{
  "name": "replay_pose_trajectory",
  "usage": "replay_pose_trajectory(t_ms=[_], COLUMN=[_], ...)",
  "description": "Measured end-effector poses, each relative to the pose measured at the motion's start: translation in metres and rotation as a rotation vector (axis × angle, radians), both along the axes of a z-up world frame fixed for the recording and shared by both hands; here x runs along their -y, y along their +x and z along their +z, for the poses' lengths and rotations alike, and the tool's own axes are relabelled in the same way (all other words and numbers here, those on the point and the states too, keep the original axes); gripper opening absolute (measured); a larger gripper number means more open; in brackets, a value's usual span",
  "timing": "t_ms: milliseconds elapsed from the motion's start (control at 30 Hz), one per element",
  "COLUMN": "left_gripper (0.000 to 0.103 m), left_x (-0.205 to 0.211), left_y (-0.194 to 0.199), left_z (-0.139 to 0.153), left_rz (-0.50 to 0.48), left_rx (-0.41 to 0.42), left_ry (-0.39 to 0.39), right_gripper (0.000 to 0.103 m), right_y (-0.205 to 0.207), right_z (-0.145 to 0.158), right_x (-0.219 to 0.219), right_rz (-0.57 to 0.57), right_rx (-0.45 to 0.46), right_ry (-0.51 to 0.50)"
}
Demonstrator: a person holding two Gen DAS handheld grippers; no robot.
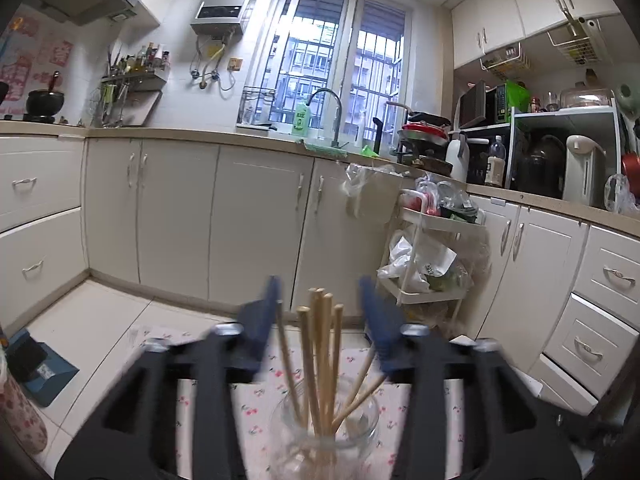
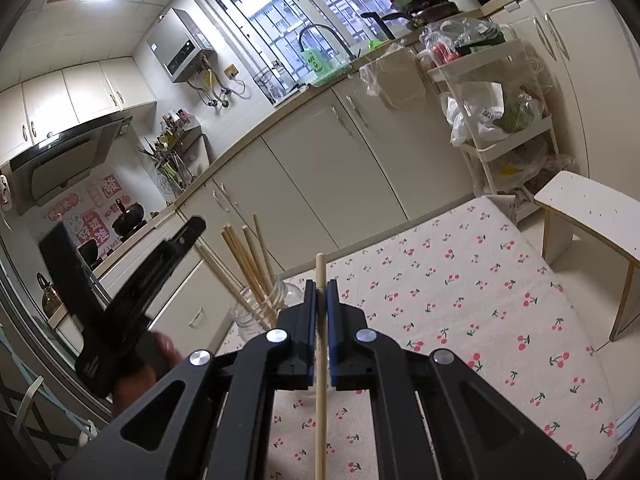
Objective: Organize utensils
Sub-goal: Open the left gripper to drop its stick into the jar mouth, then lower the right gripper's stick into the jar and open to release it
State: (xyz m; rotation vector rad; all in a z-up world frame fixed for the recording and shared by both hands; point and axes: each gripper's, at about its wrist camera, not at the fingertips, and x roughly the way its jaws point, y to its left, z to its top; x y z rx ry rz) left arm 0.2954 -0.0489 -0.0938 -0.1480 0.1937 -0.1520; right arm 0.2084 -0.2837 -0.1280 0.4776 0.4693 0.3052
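While the right gripper point(image 2: 320, 288) stays out of the question, clamped on a single upright chopstick point(image 2: 319, 364) above the cherry-print cloth point(image 2: 500, 300), the left gripper point(image 1: 320, 300) hangs released, jaws apart, the bundle of chopsticks point(image 1: 316, 344) standing between them in the glass jar point(image 1: 324, 428).

tablecloth point(image 2: 460, 300): white, red cherry print | chopsticks point(image 1: 316, 344): pale wood | jar point(image 1: 324, 428): clear glass | cabinets point(image 1: 180, 208): cream
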Motion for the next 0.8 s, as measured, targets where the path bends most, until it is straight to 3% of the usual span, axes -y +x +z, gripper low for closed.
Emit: replay_pose_trajectory(t_ms=[167,300,467,633,800], left_gripper=[0.073,0.08,0.081,0.082,0.083], left_x=[-0.033,-0.066,-0.1,-0.117,-0.124], left_y=[-0.037,-0.057,-0.065,-0.069,-0.067], left_z=[-0.006,-0.04,-0.079,-0.094,-0.098], left_rz=[0.069,0.162,0.237,0.255,0.253], left_rx=[-0.014,-0.116,-0.227,-0.238,-0.229], left_ry=[-0.032,-0.088,-0.195,-0.26,-0.305], right_gripper=[0.006,0.006,0.006,0.006,0.006], right_y=[-0.006,0.0,0.028,0.06,0.087], right_z=[0.028,0.058,0.085,0.096,0.084], right_x=[-0.008,-0.03,-0.061,-0.084,-0.1], right_rz=[-0.029,-0.042,-0.069,-0.126,-0.143], right_rx=[0.101,0.216,0.341,0.426,0.432], right_ry=[0.01,0.002,-0.001,-0.036,-0.094])
